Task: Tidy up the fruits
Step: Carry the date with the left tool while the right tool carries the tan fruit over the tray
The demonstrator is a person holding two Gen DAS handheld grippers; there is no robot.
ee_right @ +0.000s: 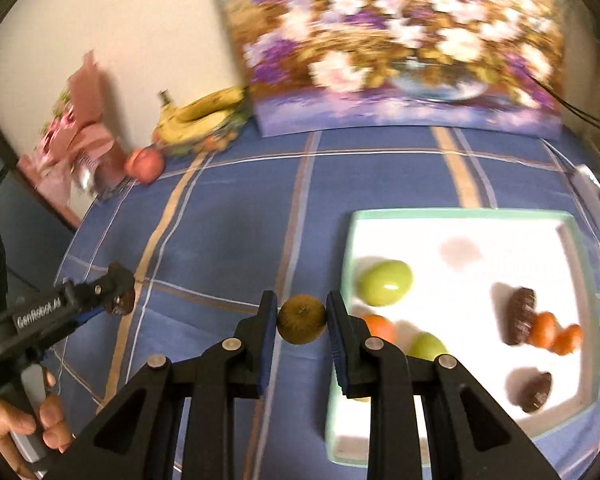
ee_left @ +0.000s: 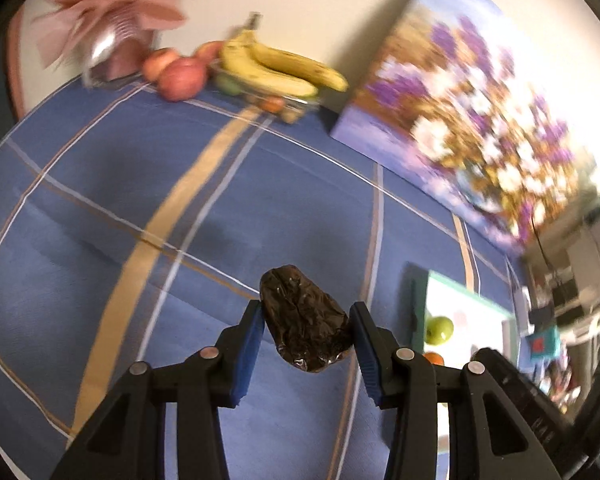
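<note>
Risk in the left wrist view sits with the grip itself. The left gripper (ee_left: 306,330) has its blue pads closed about halfway onto a dark wrinkled fruit (ee_left: 305,324), held above the blue checked cloth (ee_left: 100,208). The fruit is lumpy and tilted between the pads, so I judge it could twist or slip out on the way across. The tray (ee_left: 470,300) lies to the right with a green fruit (ee_left: 440,329) in it; bananas (ee_left: 280,66) and apples (ee_left: 178,74) wait far back by the wall, beside a flower painting (ee_left: 460,120).

From the right wrist view, the right gripper (ee_right: 302,320) is narrowed onto a small round brown fruit (ee_right: 302,319), pads touching both sides, just left of the tray (ee_right: 352,248). A round fruit could roll free on release and knock the green (ee_right: 386,283), orange (ee_right: 380,328) or dark (ee_right: 520,314) pieces already inside. The left gripper (ee_right: 118,300) with its load hangs well to the left; if both head for the tray together, they could collide.
</note>
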